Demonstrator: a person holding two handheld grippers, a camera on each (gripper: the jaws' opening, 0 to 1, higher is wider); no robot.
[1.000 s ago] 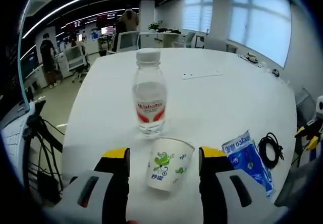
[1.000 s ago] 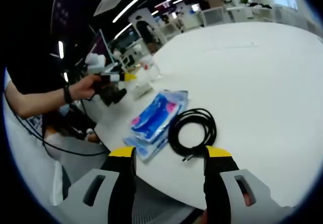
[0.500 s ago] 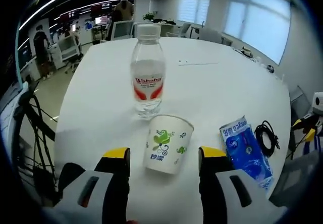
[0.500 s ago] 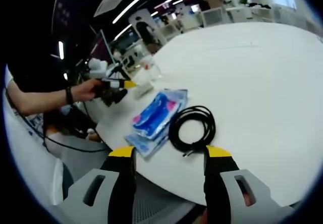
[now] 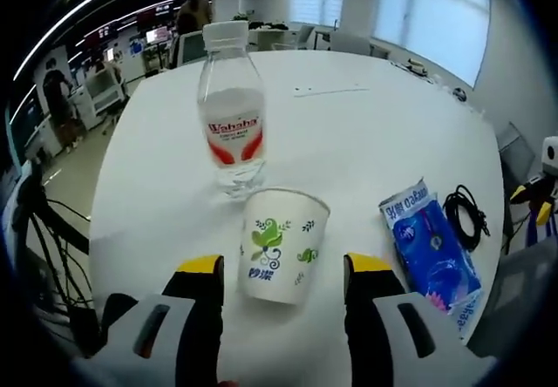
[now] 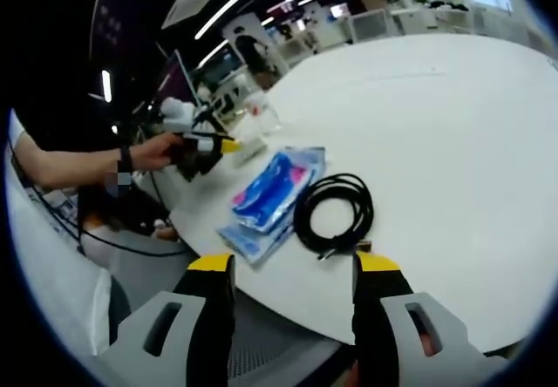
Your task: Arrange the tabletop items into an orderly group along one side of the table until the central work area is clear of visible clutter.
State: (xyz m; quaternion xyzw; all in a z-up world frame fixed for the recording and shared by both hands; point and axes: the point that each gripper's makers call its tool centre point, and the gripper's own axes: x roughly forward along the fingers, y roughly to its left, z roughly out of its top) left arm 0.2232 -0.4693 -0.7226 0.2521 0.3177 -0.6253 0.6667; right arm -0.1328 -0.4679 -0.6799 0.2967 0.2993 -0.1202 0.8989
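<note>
A white paper cup (image 5: 281, 245) with green leaf print stands between the open jaws of my left gripper (image 5: 283, 275), not squeezed. Just beyond it stands a clear water bottle (image 5: 230, 117) with a white cap and red label. A blue tissue packet (image 5: 429, 253) lies to the right, with a coiled black cable (image 5: 466, 214) past it. In the right gripper view my right gripper (image 6: 293, 275) is open over the table's near edge, with the cable (image 6: 336, 214) and the packet (image 6: 266, 195) just ahead. The left gripper (image 6: 202, 149), held by a hand, is at the bottle (image 6: 259, 114) and cup (image 6: 248, 151).
The round white table (image 5: 366, 143) stretches away bare beyond the bottle, with a thin flat strip (image 5: 330, 91) lying far off. Office desks, chairs and people stand in the background. The person's arm (image 6: 70, 167) reaches in from the left in the right gripper view.
The left gripper view has shifted: the cup and bottle now sit a little more to the left and closer. The right gripper has barely moved.
</note>
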